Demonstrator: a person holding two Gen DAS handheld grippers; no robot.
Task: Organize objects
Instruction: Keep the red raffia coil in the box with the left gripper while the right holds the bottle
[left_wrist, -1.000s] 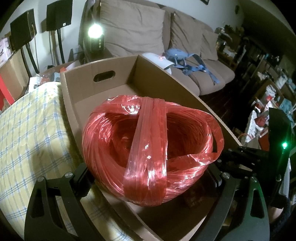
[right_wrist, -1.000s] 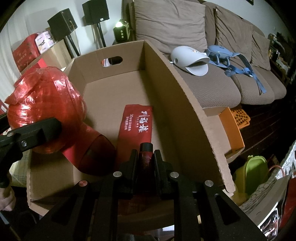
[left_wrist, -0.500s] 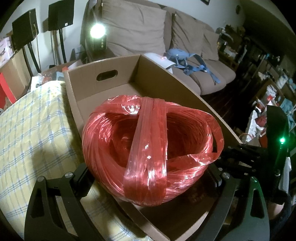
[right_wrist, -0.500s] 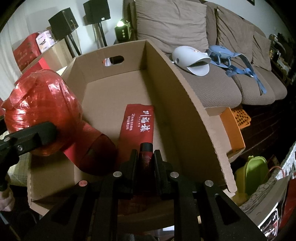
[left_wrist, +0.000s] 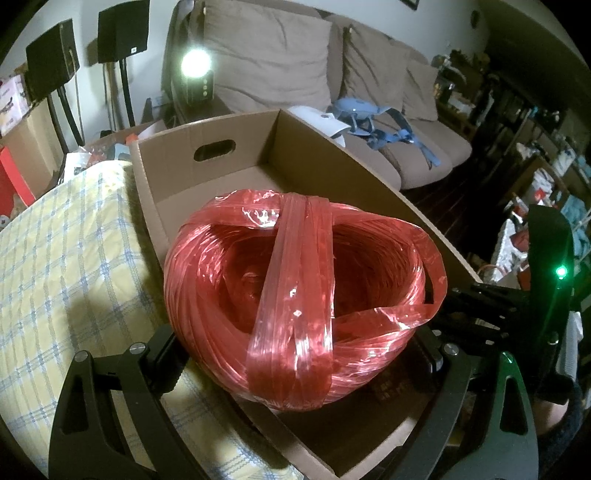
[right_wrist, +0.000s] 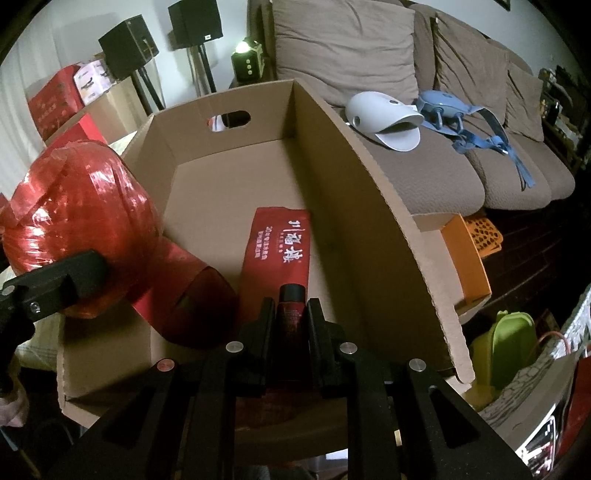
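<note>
Left hand-held gripper (left_wrist: 295, 354): jaws wide, clamped on a red ball of plastic twine (left_wrist: 299, 295), held over the near left wall of the cardboard box (right_wrist: 369, 192). Right hand-held gripper (right_wrist: 291, 314): jaws close together, pinching a small dark red bottle (right_wrist: 291, 306) above the box's near end. Red packet (right_wrist: 277, 247) lies flat on the box floor. Beige sofa (right_wrist: 424, 177) behind, right.

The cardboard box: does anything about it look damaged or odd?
Yes. The cardboard box has a right wall whose top edge is cut in a ragged, wavy line that curves down toward the near end, unlike the straight far wall with its handle hole.
</note>
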